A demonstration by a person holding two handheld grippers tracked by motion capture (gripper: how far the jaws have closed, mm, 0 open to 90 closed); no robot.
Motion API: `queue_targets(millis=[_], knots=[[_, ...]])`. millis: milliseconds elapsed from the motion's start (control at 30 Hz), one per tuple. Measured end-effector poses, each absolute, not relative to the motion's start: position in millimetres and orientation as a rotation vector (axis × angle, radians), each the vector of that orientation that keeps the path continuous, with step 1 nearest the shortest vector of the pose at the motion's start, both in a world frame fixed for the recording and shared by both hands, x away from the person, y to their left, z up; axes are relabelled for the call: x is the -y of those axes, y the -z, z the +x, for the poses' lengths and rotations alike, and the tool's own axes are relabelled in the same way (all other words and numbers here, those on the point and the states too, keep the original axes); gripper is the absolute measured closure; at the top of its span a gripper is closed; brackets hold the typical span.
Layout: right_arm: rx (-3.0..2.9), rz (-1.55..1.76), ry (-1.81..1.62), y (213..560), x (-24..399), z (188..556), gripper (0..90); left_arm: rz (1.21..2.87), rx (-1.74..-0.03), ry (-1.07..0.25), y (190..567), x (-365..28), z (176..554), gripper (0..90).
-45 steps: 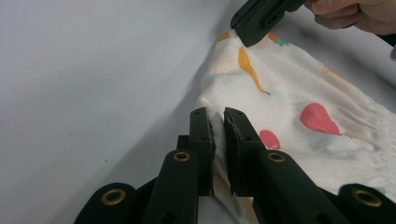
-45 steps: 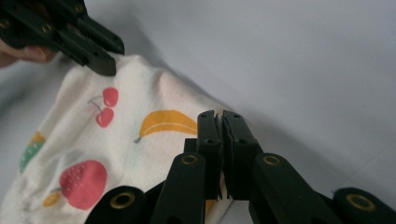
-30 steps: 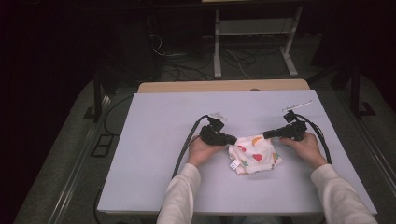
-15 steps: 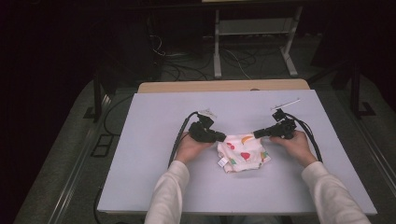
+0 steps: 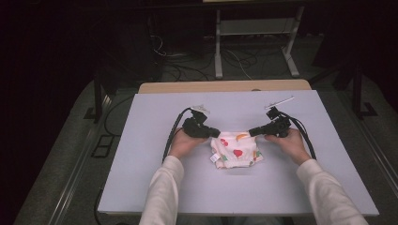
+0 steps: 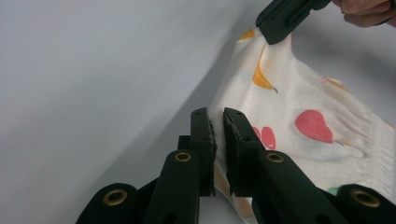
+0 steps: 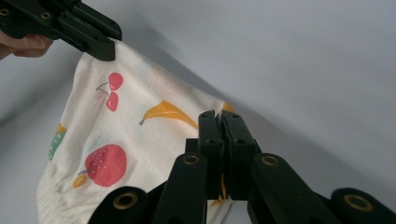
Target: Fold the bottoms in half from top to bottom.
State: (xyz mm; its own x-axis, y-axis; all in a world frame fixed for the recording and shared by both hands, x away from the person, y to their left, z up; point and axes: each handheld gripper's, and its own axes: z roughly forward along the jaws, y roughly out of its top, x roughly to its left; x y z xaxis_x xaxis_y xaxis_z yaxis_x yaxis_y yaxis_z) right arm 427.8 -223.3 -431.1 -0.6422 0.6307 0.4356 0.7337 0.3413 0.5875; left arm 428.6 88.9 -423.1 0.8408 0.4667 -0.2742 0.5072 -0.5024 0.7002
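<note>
— While both hands sit over the middle of the pale grey table (image 5: 141, 164), what are the grippers doing?

— Each one is clamped on a top corner of a small white fruit-print garment (image 5: 237, 151); it looks like a pair of child's briefs with a gathered hem. The left gripper (image 5: 215, 132) pinches the corner on the person's left and the right gripper (image 5: 252, 132) pinches the opposite one, so the cloth is spread between them.

— How narrow are the jaws?

— Nearly together. In the left gripper view the left gripper (image 6: 218, 122) has only a thin fold of fabric (image 6: 322, 135) in the slit between its pads. In the right gripper view the right gripper (image 7: 219, 122) looks the same, with cloth (image 7: 140, 140) running out from between the jaws.

— Where does the garment lie?

— Near the table's centre, between the two hands. Its top edge is lifted at the grippers, and its lower part appears to rest on the table towards the person.

— Any writing or brand?

— A small white tag (image 5: 214, 159) sticks out at the lower left edge, but it is too small to read. The print shows red cherries (image 7: 111, 91), a yellow banana (image 7: 168, 113) and a red strawberry (image 7: 106, 164); no lettering can be made out.

— Does each camera catch the other gripper?

— Yes, each shows the other's black jaw tip biting the far corner.
</note>
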Motion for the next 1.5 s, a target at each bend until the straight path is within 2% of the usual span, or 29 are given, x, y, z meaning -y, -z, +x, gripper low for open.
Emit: queue_targets(millis=[333,967,1500], knots=[[2.445,-1.322,1.245,440,219,439,86.2,2.211,-0.719,-0.019,426,-89,449,81.8],[2.443,-1.413,1.349,447,211,458,86.1,2.103,-0.801,-0.142,431,-92,469,81.7],[2.418,-1.443,1.403,449,211,465,85.7,2.104,-0.822,-0.168,432,-92,479,81.0]])
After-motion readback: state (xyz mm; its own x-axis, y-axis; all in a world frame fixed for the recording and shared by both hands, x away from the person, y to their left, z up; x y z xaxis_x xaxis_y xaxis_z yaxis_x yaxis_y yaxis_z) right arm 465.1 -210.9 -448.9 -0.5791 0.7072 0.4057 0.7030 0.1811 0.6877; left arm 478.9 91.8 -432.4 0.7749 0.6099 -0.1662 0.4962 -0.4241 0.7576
